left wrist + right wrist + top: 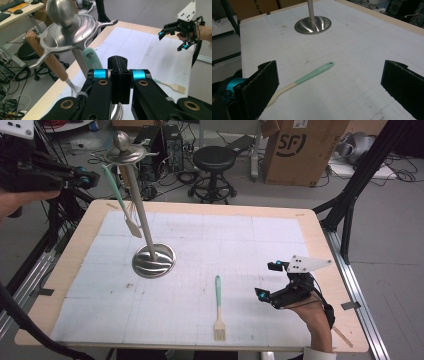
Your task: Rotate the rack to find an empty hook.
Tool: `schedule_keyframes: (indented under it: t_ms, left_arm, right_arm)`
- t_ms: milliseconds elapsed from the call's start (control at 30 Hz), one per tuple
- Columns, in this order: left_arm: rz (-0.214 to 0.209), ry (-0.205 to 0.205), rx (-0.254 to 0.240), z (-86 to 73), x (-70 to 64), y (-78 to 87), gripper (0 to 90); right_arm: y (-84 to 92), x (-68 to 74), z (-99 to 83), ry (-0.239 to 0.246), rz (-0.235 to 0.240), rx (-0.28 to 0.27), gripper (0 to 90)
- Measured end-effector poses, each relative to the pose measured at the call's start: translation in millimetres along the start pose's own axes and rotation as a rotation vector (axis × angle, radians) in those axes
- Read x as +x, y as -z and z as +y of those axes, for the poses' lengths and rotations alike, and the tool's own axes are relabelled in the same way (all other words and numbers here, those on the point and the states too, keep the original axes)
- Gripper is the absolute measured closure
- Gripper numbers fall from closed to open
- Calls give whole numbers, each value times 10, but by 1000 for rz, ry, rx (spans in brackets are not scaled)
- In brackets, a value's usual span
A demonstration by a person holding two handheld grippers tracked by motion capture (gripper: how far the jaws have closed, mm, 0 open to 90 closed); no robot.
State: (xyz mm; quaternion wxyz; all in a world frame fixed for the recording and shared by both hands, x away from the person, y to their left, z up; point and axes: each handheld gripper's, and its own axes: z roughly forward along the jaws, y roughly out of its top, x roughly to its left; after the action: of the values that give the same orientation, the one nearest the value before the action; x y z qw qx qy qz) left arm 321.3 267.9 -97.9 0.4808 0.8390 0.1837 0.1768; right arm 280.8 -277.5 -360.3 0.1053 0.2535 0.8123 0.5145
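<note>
the left gripper [92,180], jaws pressed together, sits just beside the mint spatula [120,200] hanging on the steel rack [142,220], while the right gripper [272,280], jaws spread, hovers near the mint-handled brush [218,307] lying on the table [320,250].

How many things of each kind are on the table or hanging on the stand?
Metal stand: 1
Mint-handled utensil hanging on it: 1
Wooden-handled whisk hanging on it: 1
Mint-handled brush lying on the mat: 1
Total: 4

The stand [145,215] is gleaming as polished metal; the brush [218,307] is showing a smooth, matt mint plastic handle; the worktop [325,250] is showing pale wood edges.
</note>
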Motion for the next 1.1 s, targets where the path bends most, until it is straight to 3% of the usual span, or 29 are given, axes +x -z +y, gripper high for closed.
schedule_keyframes:
  t_ms: [500, 833, 1100]
  left_arm:
    - [5, 6, 18, 83, 96, -179, 900]
    - [40, 17, 34, 33, 207, -149, 900]
    - [52, 32, 28, -24, 372, -111, 900]
  right_arm:
    - [-36, -3, -2, 2, 11, 21, 0]
    - [-80, -17, -13, 5, 21, 29, 0]
    - [-71, -18, -15, -1, 14, 27, 0]
